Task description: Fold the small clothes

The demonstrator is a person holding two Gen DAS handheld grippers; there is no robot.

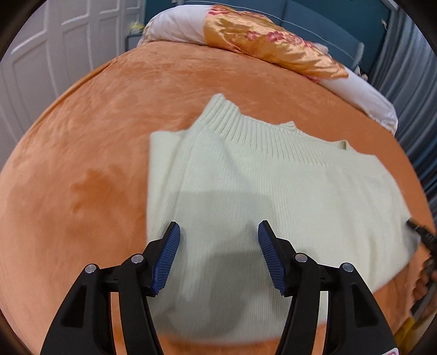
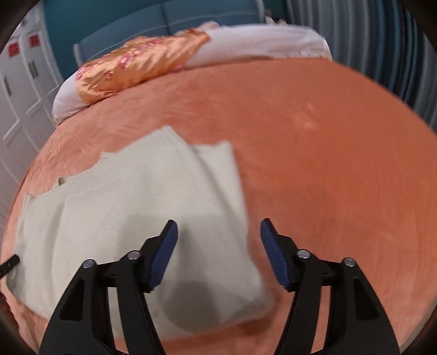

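Note:
A cream knit sweater (image 1: 273, 191) lies partly folded on the orange bed cover (image 1: 82, 163), ribbed hem toward the pillows. My left gripper (image 1: 218, 232) is open and empty above the sweater's near left part. In the right wrist view the sweater (image 2: 131, 213) lies left of centre, blurred by motion. My right gripper (image 2: 218, 232) is open and empty, over the sweater's right edge. The other gripper's tip (image 1: 420, 232) shows at the sweater's right edge in the left wrist view, and a black tip (image 2: 9, 263) shows at the far left of the right wrist view.
A white pillow (image 1: 174, 24) and an orange floral satin cloth (image 1: 267, 41) lie at the head of the bed. White wardrobe doors (image 1: 41, 54) stand left, a grey curtain (image 1: 409, 68) right. Orange cover (image 2: 327, 163) spreads right of the sweater.

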